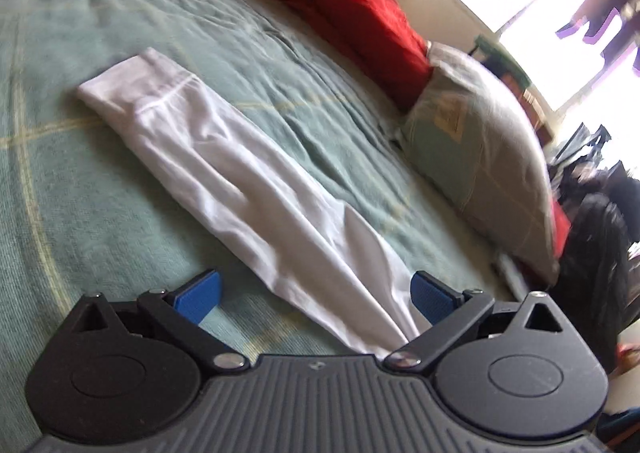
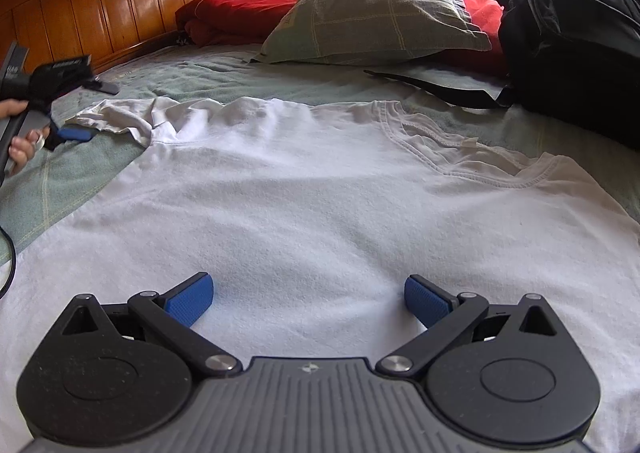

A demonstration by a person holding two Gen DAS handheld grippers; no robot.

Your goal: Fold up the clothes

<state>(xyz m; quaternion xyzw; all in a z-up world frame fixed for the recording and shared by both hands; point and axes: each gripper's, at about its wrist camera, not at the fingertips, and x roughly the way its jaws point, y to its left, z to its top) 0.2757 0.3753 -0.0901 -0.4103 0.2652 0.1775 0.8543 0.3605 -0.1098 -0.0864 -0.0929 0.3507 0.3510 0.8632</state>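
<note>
**A:** Where does the job stand?

**B:** On the bed (image 2: pixel 100 157) the white T-shirt (image 2: pixel 300 193) lies spread open, front up, its neckline (image 2: pixel 452 157) toward the pillow (image 2: pixel 372 17). I see no fold across the body. The black backpack (image 2: pixel 572 45) sits well off to one side, though its strap (image 2: pixel 432 87) runs near the shirt's top edge.

**A:** And the untidy part?

**B:** The sleeve (image 2: pixel 120 115) on the left side, bunched and twisted. The left wrist view shows a long white strip running away from the camera. I take that for the same sleeve, though I can't be certain.

**A:** The grippers?

**B:** The left gripper (image 1: pixel 316 285) is low at the near end of that strip, its fingers (image 1: pixel 430 295) wide apart on either side of the cloth and holding nothing. The right gripper (image 2: pixel 308 285) hovers over the lower body, with its fingers (image 2: pixel 192 299) also spread and empty.

**A:** So how should the sleeve be handled?

**B:** By my reading, close the left fingers on the hem so they catch both layers. Draw the sleeve out flat before laying it anywhere. Use the right gripper to pin the body so the shirt doesn't slide on the blanket. Thin cotton drags easily, so lift it rather than dragging it.
</note>
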